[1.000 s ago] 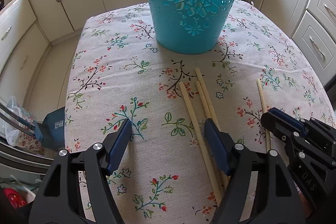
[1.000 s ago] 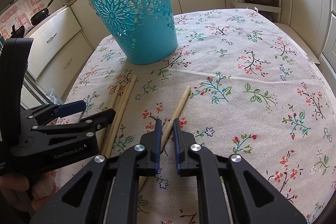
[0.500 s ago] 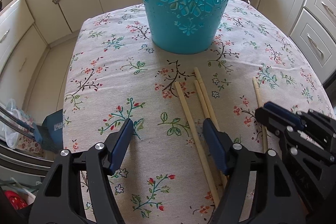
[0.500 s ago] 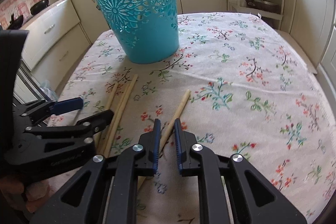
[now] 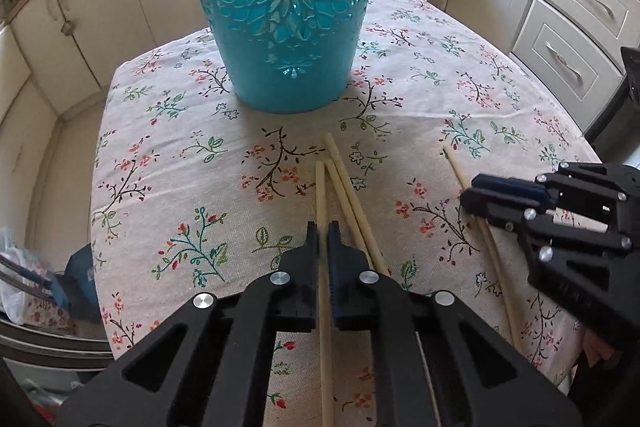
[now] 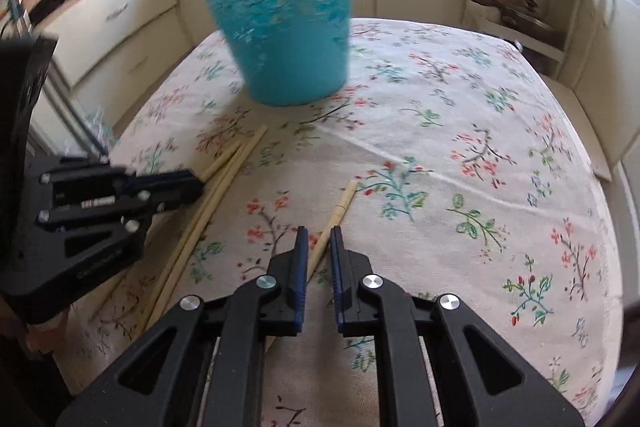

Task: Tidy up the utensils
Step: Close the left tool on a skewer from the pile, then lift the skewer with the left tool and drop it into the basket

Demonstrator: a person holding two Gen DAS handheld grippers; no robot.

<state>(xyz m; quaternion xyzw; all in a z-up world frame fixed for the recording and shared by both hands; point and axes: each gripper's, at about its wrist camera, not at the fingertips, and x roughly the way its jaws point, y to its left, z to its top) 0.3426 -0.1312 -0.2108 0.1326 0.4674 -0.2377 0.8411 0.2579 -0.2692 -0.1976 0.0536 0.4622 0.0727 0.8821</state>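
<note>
left gripper [image 5: 323, 229] clenched on leftmost chopstick [image 5: 320, 187], ready to lift | right gripper [image 6: 318, 239] pinching lone chopstick [image 6: 338, 209], apparently gripped | two spare chopsticks [image 5: 348, 187] lie between | all near teal basket [image 5: 286, 7], likely destination

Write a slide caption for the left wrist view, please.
Left gripper shut on one chopstick before the blue basket.

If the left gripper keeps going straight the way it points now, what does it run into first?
Likely the turquoise cutout basket: the left gripper, shut on a chopstick, aims at its base across bare tablecloth. The chopstick tip would probably touch first; depth is unclear.
</note>
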